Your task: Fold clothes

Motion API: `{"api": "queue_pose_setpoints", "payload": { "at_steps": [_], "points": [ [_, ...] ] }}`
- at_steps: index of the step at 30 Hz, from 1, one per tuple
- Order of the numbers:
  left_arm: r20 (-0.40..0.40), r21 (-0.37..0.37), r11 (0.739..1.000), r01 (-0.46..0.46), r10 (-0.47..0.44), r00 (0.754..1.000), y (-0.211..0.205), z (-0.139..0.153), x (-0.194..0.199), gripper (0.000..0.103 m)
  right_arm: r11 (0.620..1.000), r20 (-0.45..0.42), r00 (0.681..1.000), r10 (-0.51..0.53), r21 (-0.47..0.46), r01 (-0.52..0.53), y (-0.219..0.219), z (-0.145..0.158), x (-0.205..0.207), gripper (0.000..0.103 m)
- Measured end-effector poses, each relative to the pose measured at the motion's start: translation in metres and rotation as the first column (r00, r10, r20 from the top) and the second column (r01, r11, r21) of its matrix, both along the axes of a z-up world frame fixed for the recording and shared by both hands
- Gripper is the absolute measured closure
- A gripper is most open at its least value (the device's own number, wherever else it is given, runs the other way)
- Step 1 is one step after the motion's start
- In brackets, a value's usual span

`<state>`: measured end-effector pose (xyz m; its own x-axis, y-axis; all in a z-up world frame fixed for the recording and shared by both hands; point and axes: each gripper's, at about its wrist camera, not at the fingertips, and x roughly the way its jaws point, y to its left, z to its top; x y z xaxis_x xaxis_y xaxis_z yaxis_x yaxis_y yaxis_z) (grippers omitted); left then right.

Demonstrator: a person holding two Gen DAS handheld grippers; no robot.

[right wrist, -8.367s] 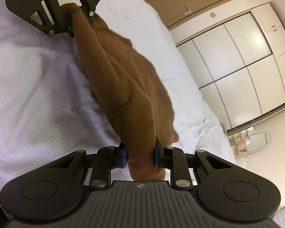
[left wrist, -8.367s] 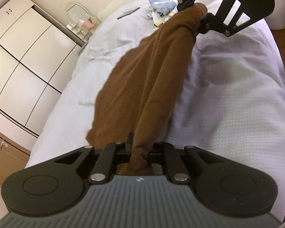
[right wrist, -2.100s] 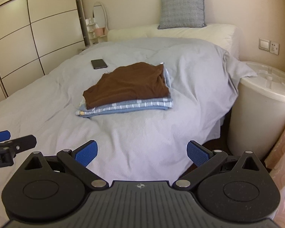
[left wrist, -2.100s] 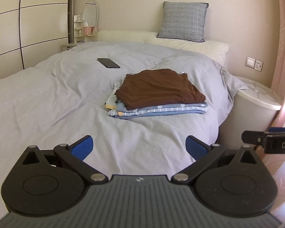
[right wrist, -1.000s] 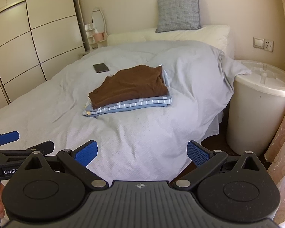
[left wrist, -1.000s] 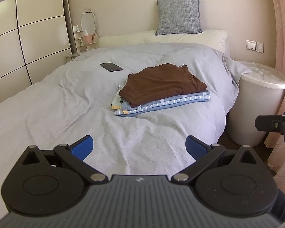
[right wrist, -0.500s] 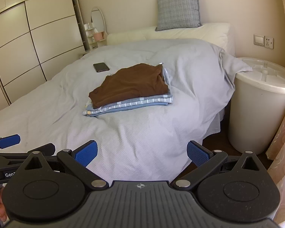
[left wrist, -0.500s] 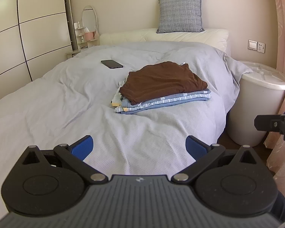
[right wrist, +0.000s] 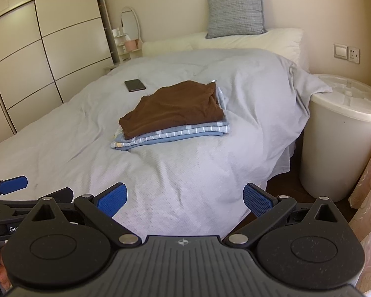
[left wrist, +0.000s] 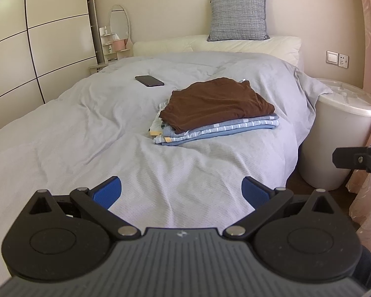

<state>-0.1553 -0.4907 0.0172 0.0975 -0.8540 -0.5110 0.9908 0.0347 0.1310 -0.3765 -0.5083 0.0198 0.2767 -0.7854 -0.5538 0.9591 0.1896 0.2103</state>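
Clothes sit in one stack (left wrist: 217, 113) on the bed (left wrist: 86, 133), brown garment (left wrist: 216, 104) topmost, formerly clamped between us; our left gripper (left wrist: 181, 189) and right gripper (right wrist: 185, 198) now gape empty.

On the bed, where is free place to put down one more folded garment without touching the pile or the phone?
The widest bare patch of duvet lies left of the folded clothes pile and in front of the phone. A second lies between the pile and the bed's near edge. A narrower strip runs between pile and pillow. Crowded: the bed's right side, by the white bin.
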Motion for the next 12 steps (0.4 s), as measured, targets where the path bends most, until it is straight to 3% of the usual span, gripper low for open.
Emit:
{"api": "queue_pose_setpoints", "payload": {
  "at_steps": [12],
  "points": [
    [0.002,-0.014,1.0,-0.007,0.007,1.0,-0.0005,0.0018,0.0006,0.001,1.0,0.005,1.0,0.005,-0.001,-0.005,-0.0011,0.001,0.001,0.0]
  ]
}}
